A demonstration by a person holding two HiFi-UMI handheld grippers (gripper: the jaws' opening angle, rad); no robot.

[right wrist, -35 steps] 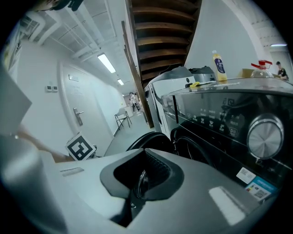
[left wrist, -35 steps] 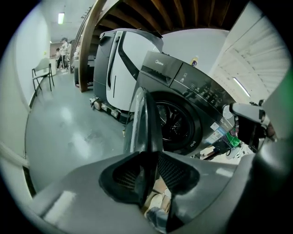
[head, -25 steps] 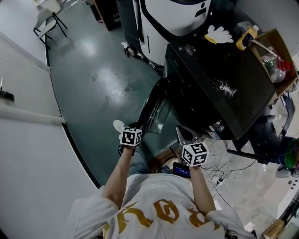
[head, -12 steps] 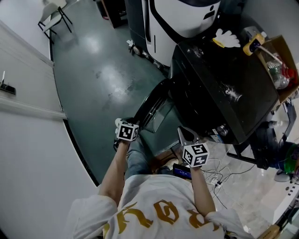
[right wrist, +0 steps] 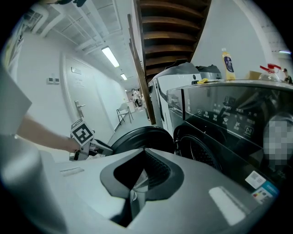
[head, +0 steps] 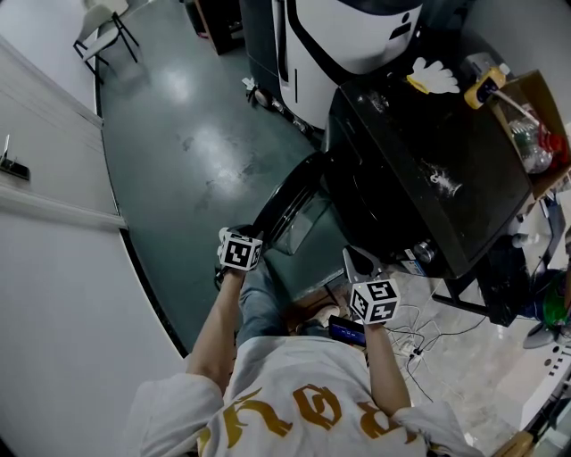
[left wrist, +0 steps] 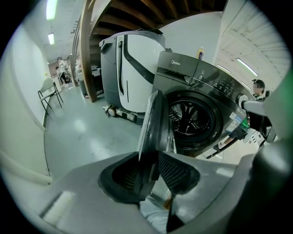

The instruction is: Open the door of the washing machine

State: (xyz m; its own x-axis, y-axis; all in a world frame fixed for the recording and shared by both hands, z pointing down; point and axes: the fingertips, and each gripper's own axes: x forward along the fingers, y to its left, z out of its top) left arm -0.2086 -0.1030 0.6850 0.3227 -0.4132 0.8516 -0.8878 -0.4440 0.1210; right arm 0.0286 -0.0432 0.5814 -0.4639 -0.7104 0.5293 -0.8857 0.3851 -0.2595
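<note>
The black front-loading washing machine (head: 428, 170) stands at the right of the head view, its round door (head: 287, 203) swung out to the left. In the left gripper view the door (left wrist: 154, 123) stands edge-on, with the steel drum (left wrist: 192, 119) open to view behind it. My left gripper (left wrist: 153, 176) is shut on the door's lower edge; from above, my left gripper (head: 252, 236) sits at the door's near rim. My right gripper (head: 357, 265) hangs in front of the machine, shut with nothing between its pads (right wrist: 153, 169). The door (right wrist: 142, 136) and the left gripper (right wrist: 84, 139) show in the right gripper view.
A white machine (head: 348, 36) stands behind the washer. On the washer's top lie a white glove (head: 434, 76), a yellow bottle (head: 486, 85) and a cardboard box (head: 528, 112). Cables (head: 419, 335) lie on the floor at right. A folding chair (head: 103, 27) stands far left; a white wall (head: 53, 294) runs beside me.
The left gripper has drawn back and left with the door's edge, swinging the door a little wider. The right gripper has dropped slightly.
</note>
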